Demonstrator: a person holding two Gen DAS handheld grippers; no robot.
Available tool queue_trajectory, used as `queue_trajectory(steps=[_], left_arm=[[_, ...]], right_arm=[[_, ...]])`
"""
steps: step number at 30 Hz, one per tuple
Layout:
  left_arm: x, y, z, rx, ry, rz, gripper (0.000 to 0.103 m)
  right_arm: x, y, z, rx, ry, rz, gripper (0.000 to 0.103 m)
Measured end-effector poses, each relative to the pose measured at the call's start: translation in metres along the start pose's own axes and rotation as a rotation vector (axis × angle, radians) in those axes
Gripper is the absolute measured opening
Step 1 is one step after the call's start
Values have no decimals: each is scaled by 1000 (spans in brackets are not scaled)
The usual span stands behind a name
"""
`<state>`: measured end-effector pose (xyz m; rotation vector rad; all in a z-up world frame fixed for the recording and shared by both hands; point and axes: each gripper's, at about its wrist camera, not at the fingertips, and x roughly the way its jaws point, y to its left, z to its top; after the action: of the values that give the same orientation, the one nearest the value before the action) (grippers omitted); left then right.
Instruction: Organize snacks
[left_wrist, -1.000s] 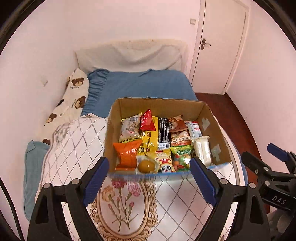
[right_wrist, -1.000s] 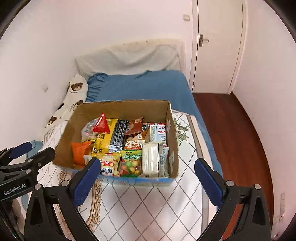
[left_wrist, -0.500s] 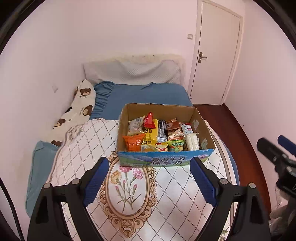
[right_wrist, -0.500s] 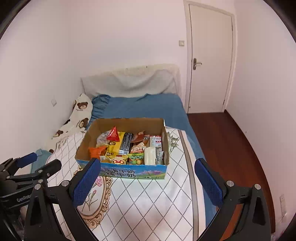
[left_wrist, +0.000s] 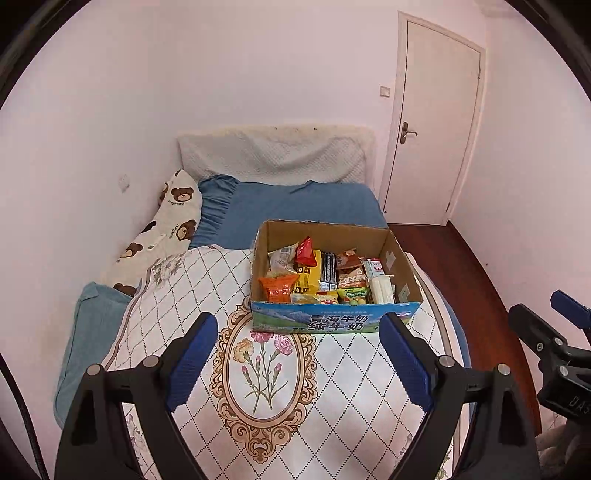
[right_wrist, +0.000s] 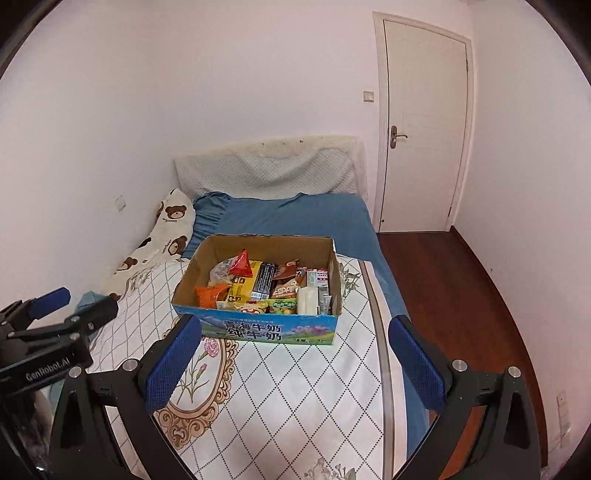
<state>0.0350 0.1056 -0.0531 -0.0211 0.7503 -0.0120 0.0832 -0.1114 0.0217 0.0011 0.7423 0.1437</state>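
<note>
An open cardboard box (left_wrist: 332, 322) with a blue printed front stands on the patterned quilt (left_wrist: 266, 376). Several snack packets fill it in rows, among them an orange bag (left_wrist: 277, 288), a red triangular pack (left_wrist: 306, 251) and a white pack (left_wrist: 380, 290). My left gripper (left_wrist: 296, 322) is open and empty, held back from the box's near side. My right gripper (right_wrist: 293, 324) is also open and empty, just as far back from the box (right_wrist: 258, 330). Each gripper shows at the edge of the other's view.
The quilt covers the near part of a bed with a blue sheet (left_wrist: 295, 203). A bear-print pillow (left_wrist: 166, 229) lies along the left wall. A padded headboard (left_wrist: 273, 155) is at the far end. Wood floor (right_wrist: 461, 295) and a closed door (right_wrist: 421, 129) are on the right.
Both grippers have drawn back and up from the box, which now looks smaller and farther off, with its printed front in sight. Their jaws stayed open.
</note>
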Motion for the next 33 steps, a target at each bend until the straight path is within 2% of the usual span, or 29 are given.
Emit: queue_trajectory(steps=[2,4,14,18,25,33], left_arm=[[2,1,0,-4,-8,3,90],[7,1,0,-7,-9,5,103],[53,3,9,-9,-6,47,103],[78,2,10,-1,22,70,103],[124,-4,7,20,91,64,103],[139,-8,10,12,103,59,103]], right_arm=[[0,-1,-1,6,-2,2,103],[-1,-3,-1,4,-9,-9,103],[46,-10,2,17,2,-38,103],[72,-15,5,34,7,-54,103],[120,-23,5,42,54,-76,103],[148,-23,2,40,88,-75,103]])
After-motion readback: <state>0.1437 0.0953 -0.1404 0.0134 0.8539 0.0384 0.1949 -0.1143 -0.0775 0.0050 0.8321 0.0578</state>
